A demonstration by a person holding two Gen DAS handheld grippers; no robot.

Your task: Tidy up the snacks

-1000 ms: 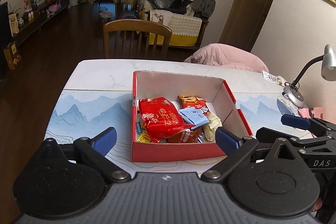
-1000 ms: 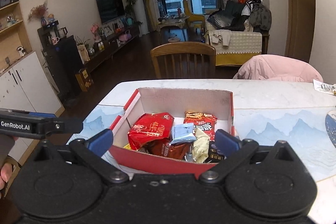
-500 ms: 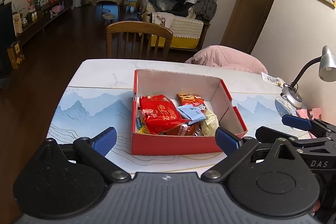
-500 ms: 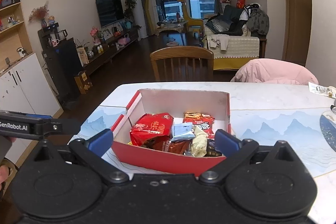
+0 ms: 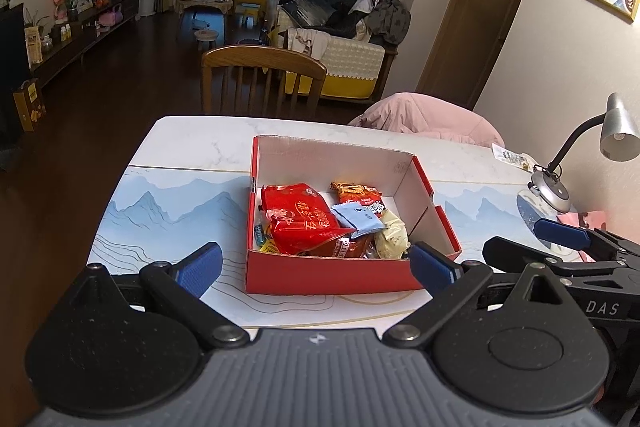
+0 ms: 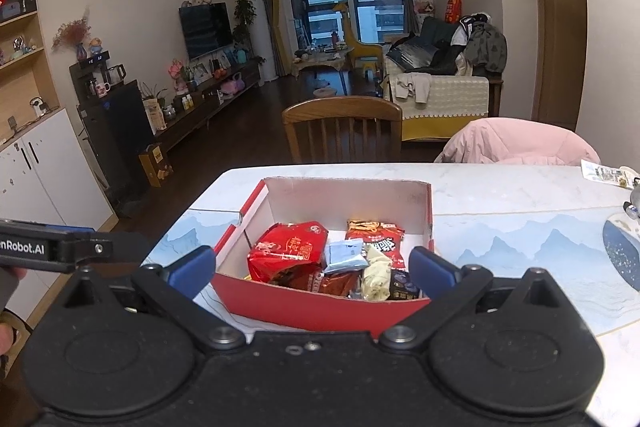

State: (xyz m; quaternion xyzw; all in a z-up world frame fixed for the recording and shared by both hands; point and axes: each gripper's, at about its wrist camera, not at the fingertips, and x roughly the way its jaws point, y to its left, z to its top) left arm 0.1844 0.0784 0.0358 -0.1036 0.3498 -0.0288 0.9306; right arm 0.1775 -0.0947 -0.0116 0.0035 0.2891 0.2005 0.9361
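Red cardboard box (image 5: 332,277) standing on the counter (image 5: 192,143), on a mat printed with blue mountains (image 5: 168,207), with a loose heap of snack packets lying in its near half. Uppermost: a large red foil bag (image 5: 300,219), a small pale blue sachet (image 5: 360,221), an orange and red packet (image 5: 358,193) toward the back, and a cream wrapper (image 5: 394,235) against the right wall. The left gripper (image 5: 316,267) and the right gripper (image 6: 310,265) both hover short of the box's near wall, jaws spread wide, holding nothing.

Handling, as a judgement: the packets look light, soft and crinkly, and their glossy film is probably slippery; any crisp contents would crush under a hard squeeze. The red bag appears puffed, so it is best pinched at a flat sealed edge or corner rather than across its belly. The sachet is thin and would need a pinch at its raised edge. The box seems stiff but light, and may slide if pushed.
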